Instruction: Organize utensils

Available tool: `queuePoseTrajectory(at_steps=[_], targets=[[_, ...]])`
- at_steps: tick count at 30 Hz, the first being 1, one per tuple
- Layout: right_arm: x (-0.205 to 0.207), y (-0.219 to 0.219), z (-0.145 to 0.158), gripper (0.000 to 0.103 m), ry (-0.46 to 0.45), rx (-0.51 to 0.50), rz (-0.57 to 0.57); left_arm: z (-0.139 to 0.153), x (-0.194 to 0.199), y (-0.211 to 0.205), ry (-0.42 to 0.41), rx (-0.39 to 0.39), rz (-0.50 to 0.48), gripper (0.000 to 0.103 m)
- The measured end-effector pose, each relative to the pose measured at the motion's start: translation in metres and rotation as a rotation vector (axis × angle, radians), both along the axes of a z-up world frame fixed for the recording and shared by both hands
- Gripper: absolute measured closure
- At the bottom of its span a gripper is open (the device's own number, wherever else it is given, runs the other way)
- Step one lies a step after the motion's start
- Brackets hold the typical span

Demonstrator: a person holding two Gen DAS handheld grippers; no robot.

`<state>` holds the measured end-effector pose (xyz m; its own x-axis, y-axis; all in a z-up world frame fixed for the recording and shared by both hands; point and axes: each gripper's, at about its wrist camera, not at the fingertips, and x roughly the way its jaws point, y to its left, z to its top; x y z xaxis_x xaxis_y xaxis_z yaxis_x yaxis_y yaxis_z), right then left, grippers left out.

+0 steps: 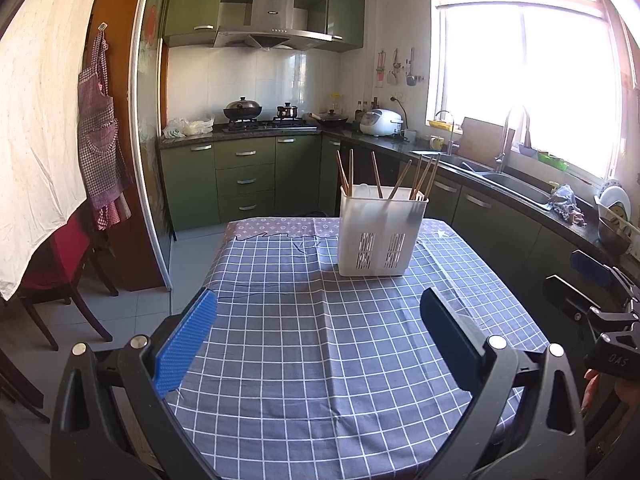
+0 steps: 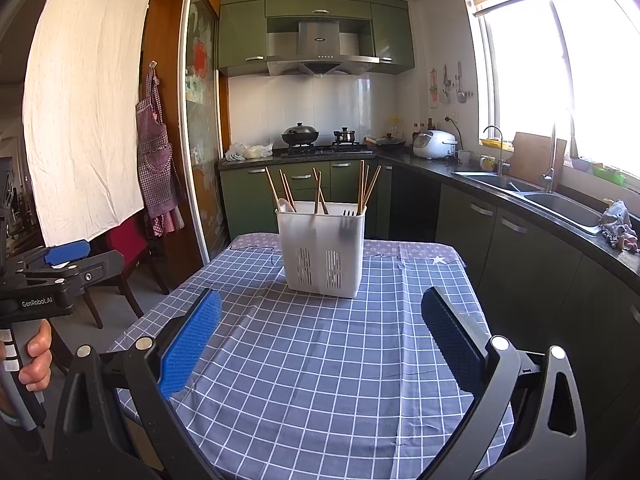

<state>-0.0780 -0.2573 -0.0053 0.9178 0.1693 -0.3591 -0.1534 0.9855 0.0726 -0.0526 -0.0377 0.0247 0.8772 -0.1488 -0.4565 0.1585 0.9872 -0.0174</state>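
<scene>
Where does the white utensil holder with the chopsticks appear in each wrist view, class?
Left wrist view: the white utensil holder stands right of centre, at the far end of the checked tablecloth.
Right wrist view: the holder stands at centre, same far end.
Shared landmark: the range hood above the stove.

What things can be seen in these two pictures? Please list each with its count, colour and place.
utensil holder: one, white, far part of table
chopsticks: several, brown, standing in holder
fork: one, dark, in holder, right side
tablecloth: one, blue-grey checked, over table
apron: one, purple checked, hanging left
wok: one, black, on stove
rice cooker: one, white, on counter
sink: one, steel, under window
left tongs: open, empty, above cloth
right tongs: open, empty, above cloth
hand: one, on left handle
</scene>
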Motion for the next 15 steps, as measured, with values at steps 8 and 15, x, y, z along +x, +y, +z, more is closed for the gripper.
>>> queuePoseTrajectory(at_steps=[8, 15], targets=[[0.005, 0.001, -0.002, 0.004, 0.012, 0.004, 0.001, -0.003, 0.007, 0.004, 0.028, -0.026, -0.005, 0.006], [0.010, -0.002, -0.006, 0.004, 0.029, 0.008, -0.004, -0.010, 0.017, 0.004, 0.052, -0.009, 0.003, 0.006]])
